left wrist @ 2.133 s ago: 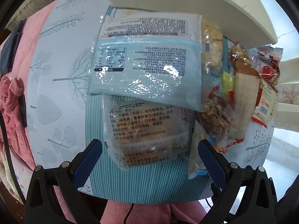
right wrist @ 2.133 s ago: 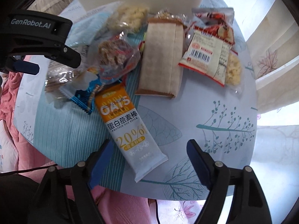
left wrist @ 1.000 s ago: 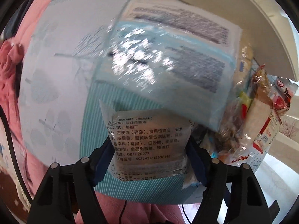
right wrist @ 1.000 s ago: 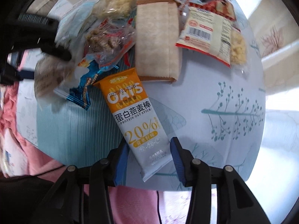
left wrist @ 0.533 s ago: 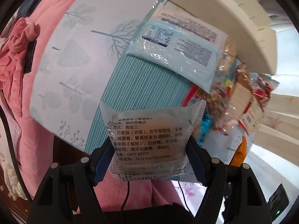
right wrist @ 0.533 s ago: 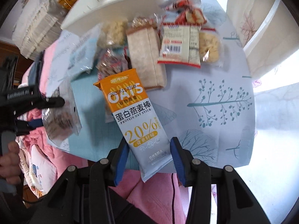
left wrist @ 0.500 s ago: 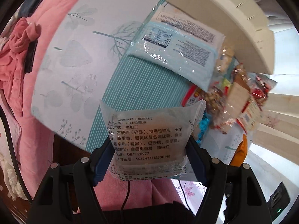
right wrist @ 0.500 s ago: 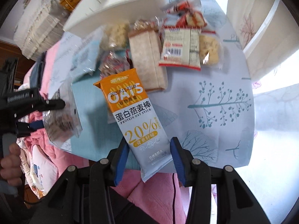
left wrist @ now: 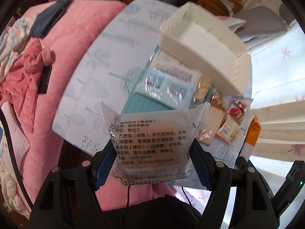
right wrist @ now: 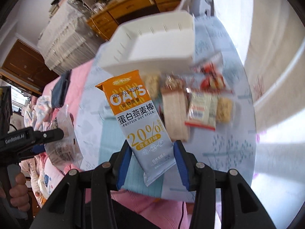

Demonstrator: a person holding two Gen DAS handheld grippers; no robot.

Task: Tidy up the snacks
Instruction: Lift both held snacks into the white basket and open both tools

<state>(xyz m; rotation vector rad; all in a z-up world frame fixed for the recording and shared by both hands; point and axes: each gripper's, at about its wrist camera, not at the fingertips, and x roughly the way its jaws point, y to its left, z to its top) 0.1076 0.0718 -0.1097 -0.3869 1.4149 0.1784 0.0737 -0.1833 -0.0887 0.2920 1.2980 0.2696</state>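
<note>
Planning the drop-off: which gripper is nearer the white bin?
Hard to tell. Both the left gripper and the right gripper hold packets short of the white bin.

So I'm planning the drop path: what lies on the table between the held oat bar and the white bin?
In the right wrist view, nothing: the oat bar overlaps the white bin; the loose snack packs lie to its right.

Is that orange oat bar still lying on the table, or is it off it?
Apart. The right wrist view shows the oat bar pinched between the right gripper's fingers, lifted clear above the table.
</note>
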